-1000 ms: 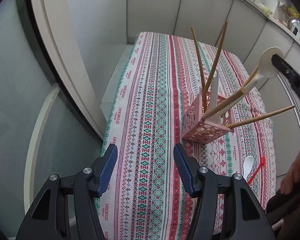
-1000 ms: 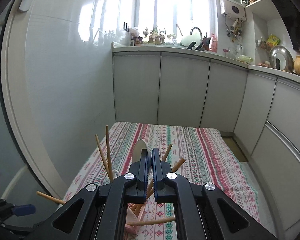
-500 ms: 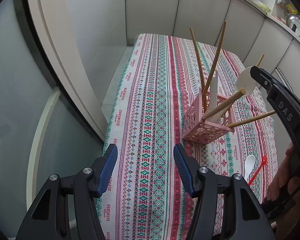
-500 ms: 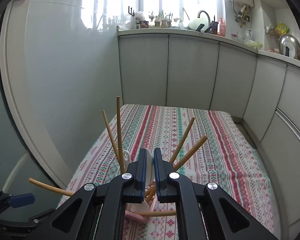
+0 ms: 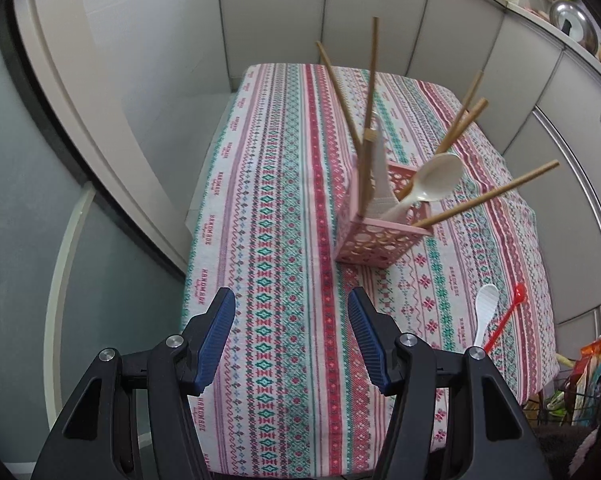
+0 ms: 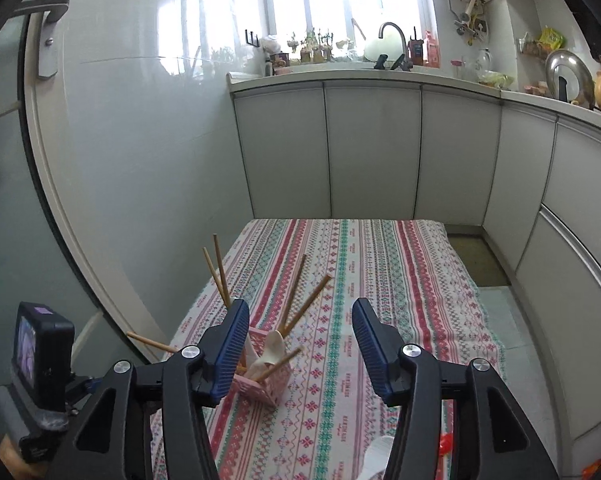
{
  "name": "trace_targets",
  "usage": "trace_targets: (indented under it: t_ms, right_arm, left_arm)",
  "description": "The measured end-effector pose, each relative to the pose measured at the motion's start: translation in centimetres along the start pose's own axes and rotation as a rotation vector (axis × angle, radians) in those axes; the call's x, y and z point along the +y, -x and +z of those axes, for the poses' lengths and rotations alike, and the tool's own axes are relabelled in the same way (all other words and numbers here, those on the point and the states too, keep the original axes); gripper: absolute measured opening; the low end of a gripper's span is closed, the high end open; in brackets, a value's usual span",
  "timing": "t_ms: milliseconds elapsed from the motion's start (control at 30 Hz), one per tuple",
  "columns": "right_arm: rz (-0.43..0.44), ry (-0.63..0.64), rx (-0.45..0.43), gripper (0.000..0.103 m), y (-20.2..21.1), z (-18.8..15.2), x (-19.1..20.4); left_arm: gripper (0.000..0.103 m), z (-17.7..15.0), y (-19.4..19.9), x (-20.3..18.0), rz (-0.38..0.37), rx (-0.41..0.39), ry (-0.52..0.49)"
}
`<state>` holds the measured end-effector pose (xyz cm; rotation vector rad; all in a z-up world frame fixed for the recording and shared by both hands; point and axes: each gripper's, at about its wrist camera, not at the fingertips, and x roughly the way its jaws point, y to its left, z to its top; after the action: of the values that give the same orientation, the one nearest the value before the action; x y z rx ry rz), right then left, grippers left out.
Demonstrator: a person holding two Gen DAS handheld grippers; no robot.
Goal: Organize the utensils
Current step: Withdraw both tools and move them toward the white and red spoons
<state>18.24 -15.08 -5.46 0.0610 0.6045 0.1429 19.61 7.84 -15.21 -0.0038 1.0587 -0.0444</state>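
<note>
A pink perforated holder (image 5: 382, 240) stands on the patterned tablecloth (image 5: 276, 216). It holds several wooden chopsticks (image 5: 370, 92), a white utensil and a cream spoon (image 5: 432, 182) that leans out to the right. The holder also shows in the right wrist view (image 6: 266, 380). A white spoon (image 5: 483, 312) and a red stirrer (image 5: 506, 320) lie on the cloth to the right. My left gripper (image 5: 291, 336) is open and empty, in front of the holder. My right gripper (image 6: 298, 344) is open and empty, above and behind the holder.
Grey cabinet doors (image 6: 372, 152) run along the far and right sides of the table. A glass door with a pale frame (image 5: 80, 128) stands at the left. The counter (image 6: 340, 72) holds a sink, a tap and bottles. Bags (image 5: 588, 376) sit low right.
My right gripper was shut on the cream spoon above the holder. It has opened and drawn back, and the spoon now rests in the holder. The left gripper has barely moved.
</note>
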Motion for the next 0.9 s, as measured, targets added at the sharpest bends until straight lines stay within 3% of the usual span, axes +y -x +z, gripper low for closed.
trace_targets:
  t_ms: [167, 367, 600, 900]
  right_arm:
    - [-0.014, -0.069, 0.095, 0.064, 1.0, -1.6, -4.2]
    - [-0.015, -0.148, 0.220, 0.078, 0.6, -4.0, -8.8]
    - [-0.039, -0.273, 0.400, 0.079, -1.5, -7.6, -14.5]
    - [-0.085, -0.371, 0.561, 0.079, -3.2, -12.2, -20.5]
  left_arm:
    - [0.067, -0.7, 0.0, -2.3, -0.017, 0.017, -0.052]
    - [0.071, -0.7, -0.7, -5.6, -0.020, 0.048, -0.125]
    - [0.072, -1.6, -1.8, -10.5, -0.007, 0.075, -0.257]
    - [0.072, -5.0, -4.9, -18.8, -0.029, 0.145, -0.446]
